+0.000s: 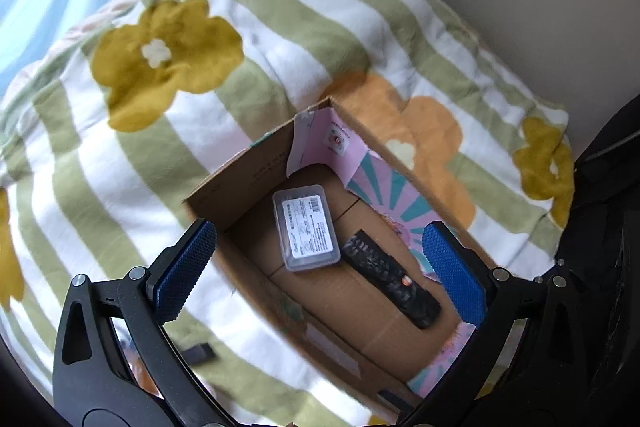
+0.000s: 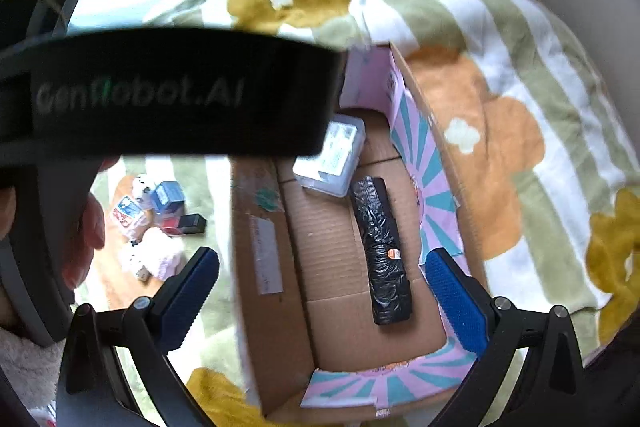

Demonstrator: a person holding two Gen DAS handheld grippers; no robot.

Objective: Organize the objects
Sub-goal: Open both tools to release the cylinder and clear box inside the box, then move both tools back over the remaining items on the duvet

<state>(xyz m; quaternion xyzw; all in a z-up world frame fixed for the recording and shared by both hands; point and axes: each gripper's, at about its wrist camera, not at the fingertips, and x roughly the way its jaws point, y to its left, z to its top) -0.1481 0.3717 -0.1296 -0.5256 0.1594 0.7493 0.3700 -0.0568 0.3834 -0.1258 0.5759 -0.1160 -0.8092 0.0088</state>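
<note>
**Both grippers open above the box, nothing held**

Over the striped flower blanket (image 1: 280,39), both grippers hang above the open cardboard box (image 1: 240,167), looking down into it.

Left gripper (image 1: 320,267): jaws spread wide, empty. Blue pads (image 1: 184,267) straddle the box, left finger over the 9 o'clock wall, right finger over the 3 o'clock wall.

Right gripper (image 2: 332,299): jaws also wide, empty. Left finger sits outside the box over the blanket, right finger over the pink-and-teal inner flap (image 2: 432,187). In the right wrist view the left gripper's black body, printed GenRobot.AI (image 2: 160,95), crosses from 9 to 12 o'clock, with part of the left hand (image 2: 86,235) visible below it.

Box: walls upright; one corner at 12 o'clock is lined with pink paper. Bare cardboard floor shows toward 6 o'clock.

Inside: black remote (image 1: 390,279), wrapped in film, lies flat, running 11 to 5 o'clock. Clear plastic case (image 1: 306,227) with a white label lies flat beside it at 10 o'clock, touching or nearly touching the remote's far end; cannot tell which.

Outside, at 9 o'clock in the right wrist view: a cluster of small items (image 2: 156,215) on the blanket, near the box's left wall but apart from it. Too blurred to name.
</note>
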